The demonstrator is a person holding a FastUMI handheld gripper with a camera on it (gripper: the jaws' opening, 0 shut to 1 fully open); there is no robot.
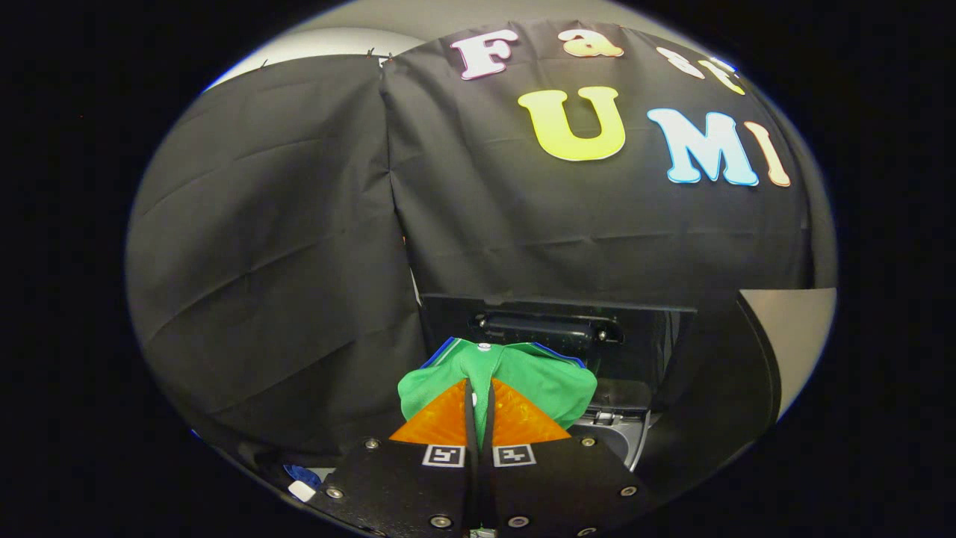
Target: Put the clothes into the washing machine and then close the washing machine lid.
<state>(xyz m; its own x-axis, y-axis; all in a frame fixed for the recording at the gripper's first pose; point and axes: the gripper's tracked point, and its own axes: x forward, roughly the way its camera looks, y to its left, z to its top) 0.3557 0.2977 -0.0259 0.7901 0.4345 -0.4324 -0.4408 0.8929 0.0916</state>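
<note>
Garment (538,385): green, with a blue trim along its upper edge and a small white button near the collar. It is bunched up and hangs at the fingertips, a fold of it running down into the slit between the two fingers.

Gripper (479,388): the orange fingers (441,422) stand nearly together, with only a narrow gap, and both press on the green cloth pinched between them. Each finger base carries a square black-and-white marker.

Washer (609,433): sits just beyond and below the garment. Part of its grey top and rim is seen to the right of the garment. The garment is above the washer, not resting in it; whether any part touches the rim cannot be told.

Lid (553,329): dark, raised upright directly behind the garment, with a handle recess across its face. The washer is open.

A small blue and white item (302,482) lies low to the left of the washer; its nature cannot be told.
</note>
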